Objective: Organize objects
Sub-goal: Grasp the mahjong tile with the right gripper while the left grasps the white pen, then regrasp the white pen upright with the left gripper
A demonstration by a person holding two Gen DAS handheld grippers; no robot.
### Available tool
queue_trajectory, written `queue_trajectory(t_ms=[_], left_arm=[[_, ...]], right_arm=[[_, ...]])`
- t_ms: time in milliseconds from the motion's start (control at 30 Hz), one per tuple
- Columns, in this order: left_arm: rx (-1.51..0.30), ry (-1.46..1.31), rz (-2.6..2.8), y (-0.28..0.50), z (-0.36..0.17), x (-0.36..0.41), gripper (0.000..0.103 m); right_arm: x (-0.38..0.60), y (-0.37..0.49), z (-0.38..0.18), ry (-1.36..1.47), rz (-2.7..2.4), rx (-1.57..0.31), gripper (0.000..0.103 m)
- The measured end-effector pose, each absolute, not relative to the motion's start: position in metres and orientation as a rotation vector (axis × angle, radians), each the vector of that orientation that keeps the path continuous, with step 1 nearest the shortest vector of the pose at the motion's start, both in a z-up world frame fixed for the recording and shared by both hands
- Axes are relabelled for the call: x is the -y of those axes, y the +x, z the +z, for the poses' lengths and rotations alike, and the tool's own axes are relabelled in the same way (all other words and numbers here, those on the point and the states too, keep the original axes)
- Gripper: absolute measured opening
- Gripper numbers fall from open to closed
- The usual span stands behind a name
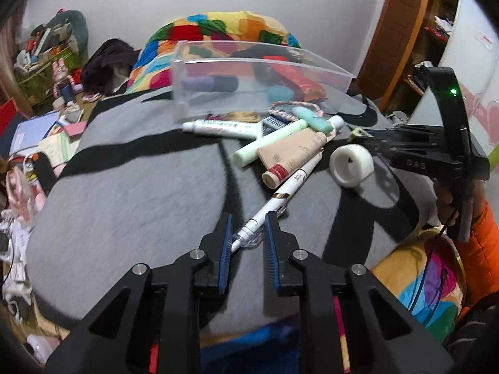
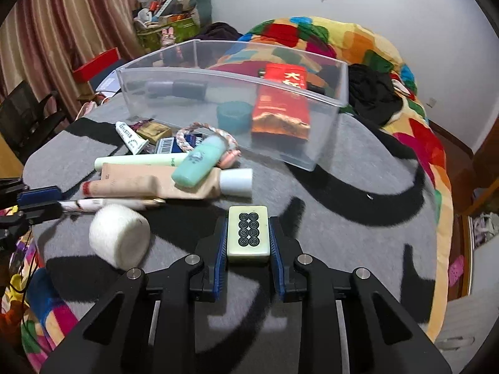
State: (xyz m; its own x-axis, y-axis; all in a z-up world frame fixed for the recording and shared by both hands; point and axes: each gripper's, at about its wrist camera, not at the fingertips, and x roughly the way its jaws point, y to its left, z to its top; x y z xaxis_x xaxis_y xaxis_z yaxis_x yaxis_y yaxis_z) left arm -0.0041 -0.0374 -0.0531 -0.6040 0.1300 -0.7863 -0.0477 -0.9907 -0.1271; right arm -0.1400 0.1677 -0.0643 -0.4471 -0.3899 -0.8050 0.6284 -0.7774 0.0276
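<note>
A clear plastic bin stands on a grey and black cloth; inside are a red packet, a teal round tub and a dark tube. In front lies a pile: a white pen, beige tube, pale green tube, teal bottle, white tape roll. My left gripper is open, its pads either side of the pen's end. My right gripper is shut on a mahjong tile.
A braided ring, a white tube, a barcode box and a gold packet lie by the bin. A colourful quilt lies behind. Cluttered floor is on the left. The right gripper body shows in the left wrist view.
</note>
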Motion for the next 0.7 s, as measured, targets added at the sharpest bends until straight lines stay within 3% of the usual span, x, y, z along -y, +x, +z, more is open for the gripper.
queue_trajectory(t_ms=[433,700], left_arm=[[-0.075,-1.361,2.569,-0.029,-0.058,-0.001,0.022],[-0.079,-1.356,2.460,-0.042,-0.057,-0.021,0.022]], right_arm=[[-0.183,-0.122,-0.063,1.162,-2.209,-0.288,0.022],[-0.186,-0.114,-0.062,1.168,-2.205,-0.254,0.023]])
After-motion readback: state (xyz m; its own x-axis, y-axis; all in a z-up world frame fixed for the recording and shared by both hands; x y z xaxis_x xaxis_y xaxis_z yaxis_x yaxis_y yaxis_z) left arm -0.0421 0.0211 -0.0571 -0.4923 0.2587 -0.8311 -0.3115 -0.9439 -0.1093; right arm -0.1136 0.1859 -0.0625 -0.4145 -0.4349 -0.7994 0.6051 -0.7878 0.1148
